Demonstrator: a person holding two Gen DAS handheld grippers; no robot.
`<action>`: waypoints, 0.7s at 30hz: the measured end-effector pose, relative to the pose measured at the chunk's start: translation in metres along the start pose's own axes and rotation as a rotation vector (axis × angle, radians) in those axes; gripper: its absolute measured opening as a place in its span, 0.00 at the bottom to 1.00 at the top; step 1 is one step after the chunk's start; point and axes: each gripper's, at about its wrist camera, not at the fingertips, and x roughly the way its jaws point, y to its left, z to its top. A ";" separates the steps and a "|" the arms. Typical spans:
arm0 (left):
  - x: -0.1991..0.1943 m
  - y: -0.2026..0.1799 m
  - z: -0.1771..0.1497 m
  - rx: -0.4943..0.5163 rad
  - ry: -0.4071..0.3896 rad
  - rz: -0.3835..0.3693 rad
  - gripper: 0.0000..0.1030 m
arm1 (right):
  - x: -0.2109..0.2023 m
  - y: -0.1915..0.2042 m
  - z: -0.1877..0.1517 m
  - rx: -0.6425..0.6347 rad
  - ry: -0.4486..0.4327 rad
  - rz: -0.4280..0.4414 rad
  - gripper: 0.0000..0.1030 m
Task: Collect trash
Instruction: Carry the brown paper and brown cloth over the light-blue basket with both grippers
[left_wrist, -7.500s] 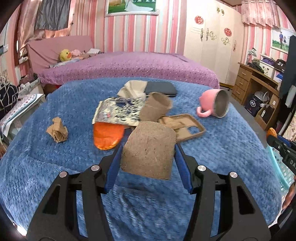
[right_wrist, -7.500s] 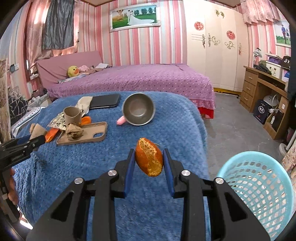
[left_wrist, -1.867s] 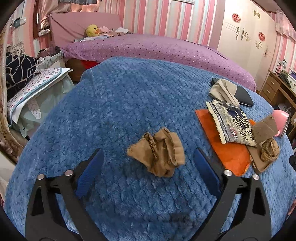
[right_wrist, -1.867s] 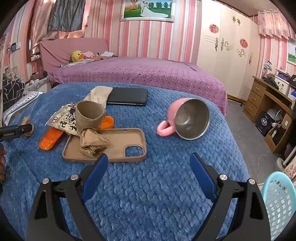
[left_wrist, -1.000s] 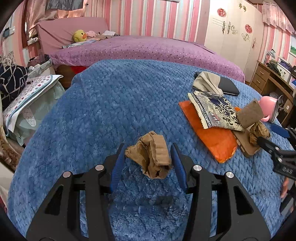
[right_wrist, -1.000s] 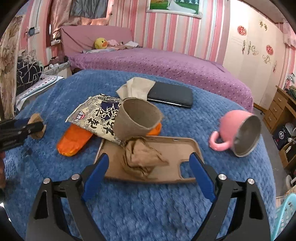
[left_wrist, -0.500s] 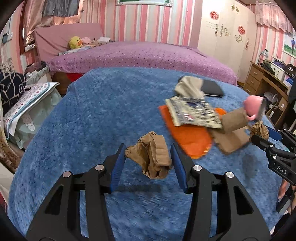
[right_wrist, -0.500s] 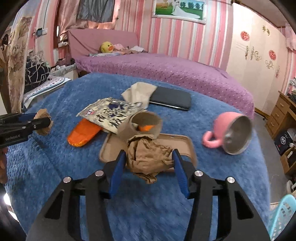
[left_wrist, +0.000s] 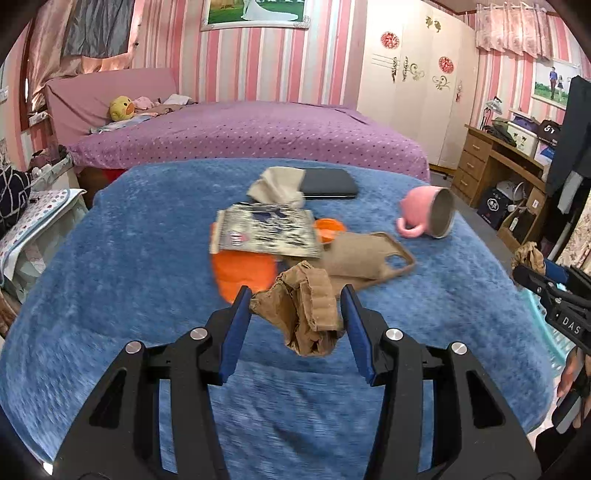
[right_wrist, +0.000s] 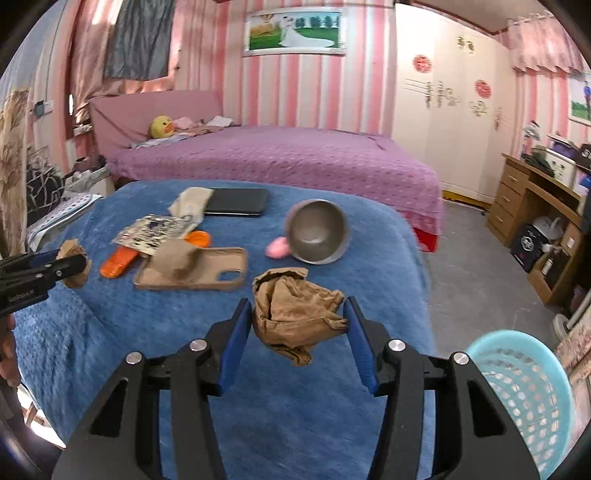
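Note:
My left gripper (left_wrist: 297, 312) is shut on a crumpled piece of brown cardboard (left_wrist: 301, 310), held up off the blue blanket (left_wrist: 122, 258). My right gripper (right_wrist: 299, 319) is shut on a crumpled brown paper wad (right_wrist: 297, 314), also lifted above the blanket (right_wrist: 332, 417). A light blue mesh basket (right_wrist: 524, 398) stands on the floor at the lower right of the right wrist view. A printed snack wrapper (left_wrist: 264, 230), an orange packet (left_wrist: 242, 267) and a brown paper cup (left_wrist: 354, 254) lie near the blanket's middle. The right gripper with its wad (left_wrist: 528, 256) shows at the left wrist view's right edge.
A tan phone case (right_wrist: 221, 273), a pink metal-lined mug (right_wrist: 314, 232) on its side, a black phone (right_wrist: 236, 203) and a beige cloth (right_wrist: 190, 203) lie on the blanket. A purple bed (right_wrist: 280, 158) is behind, a wooden desk (right_wrist: 535, 218) to the right.
The right gripper closed on the paper wad and lifted it off the phone case. Both grippers swung right with their loads, and the basket came into the right wrist view.

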 end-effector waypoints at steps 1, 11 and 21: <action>0.000 -0.007 0.000 0.000 -0.002 -0.004 0.47 | -0.002 -0.007 -0.002 0.010 0.001 -0.006 0.50; 0.007 -0.079 -0.006 0.067 -0.013 -0.036 0.47 | -0.022 -0.082 -0.024 0.057 0.003 -0.122 0.50; 0.017 -0.124 -0.011 0.072 0.003 -0.082 0.47 | -0.031 -0.143 -0.040 0.150 0.014 -0.205 0.50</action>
